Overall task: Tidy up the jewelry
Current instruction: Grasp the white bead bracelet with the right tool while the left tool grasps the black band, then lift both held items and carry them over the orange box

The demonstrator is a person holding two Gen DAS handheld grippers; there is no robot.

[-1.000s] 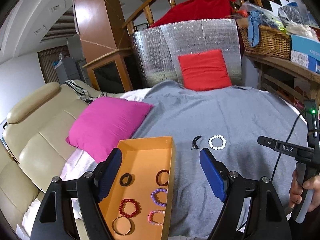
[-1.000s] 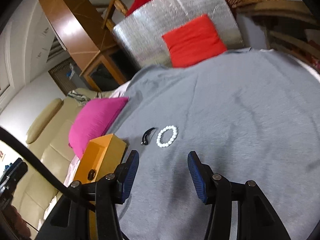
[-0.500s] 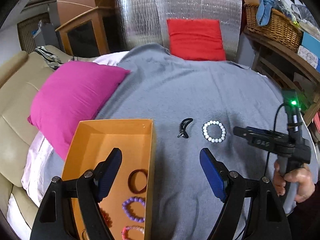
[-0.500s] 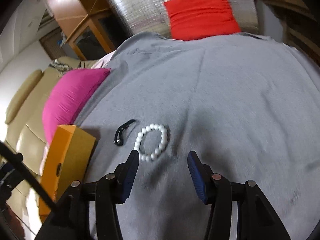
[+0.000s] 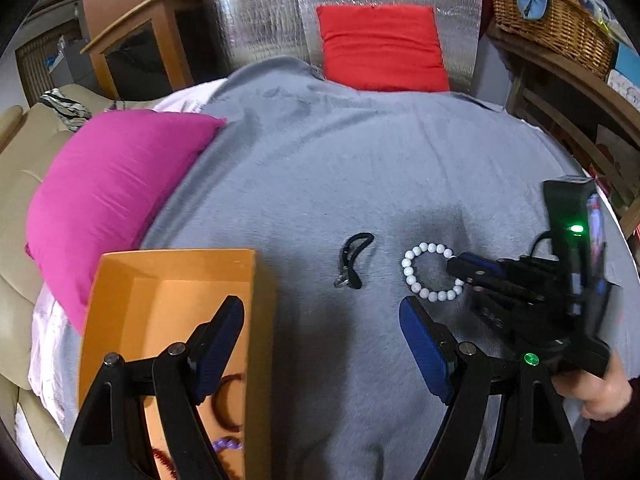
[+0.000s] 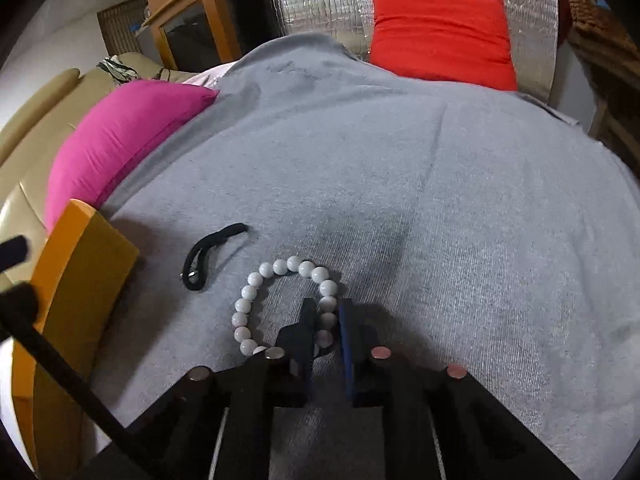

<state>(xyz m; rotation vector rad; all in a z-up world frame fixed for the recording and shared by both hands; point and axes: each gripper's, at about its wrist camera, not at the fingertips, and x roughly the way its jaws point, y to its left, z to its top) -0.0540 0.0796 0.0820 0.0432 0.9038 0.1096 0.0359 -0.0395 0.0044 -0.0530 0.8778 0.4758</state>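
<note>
A white bead bracelet (image 6: 256, 280) (image 5: 408, 270) lies on the grey cloth (image 6: 440, 200). My right gripper (image 6: 326, 312) (image 5: 460, 270) is down on the bracelet's right side, its jaws closing tight with beads pinched between the pads. A black looped band (image 6: 208, 254) (image 5: 352, 260) lies just left of the bracelet. The orange box (image 5: 172, 264) (image 6: 80, 248) stands further left, holding a brown bangle (image 5: 230, 404), purple beads (image 5: 228, 446) and red beads (image 5: 164, 460), partly hidden by my left gripper (image 5: 322, 316). That gripper hangs open and empty over the box's right wall.
A pink cushion (image 5: 112, 184) lies behind the box on a beige sofa (image 5: 16, 168). A red cushion (image 5: 380, 48) leans on silver foil at the back. A wicker basket (image 5: 552, 28) sits on a wooden shelf at the right. A hand (image 5: 600, 392) grips the right tool.
Both grippers moved forward and down toward the cloth. The right one reached the white bracelet and its jaws went from half apart to closed on the beads.
</note>
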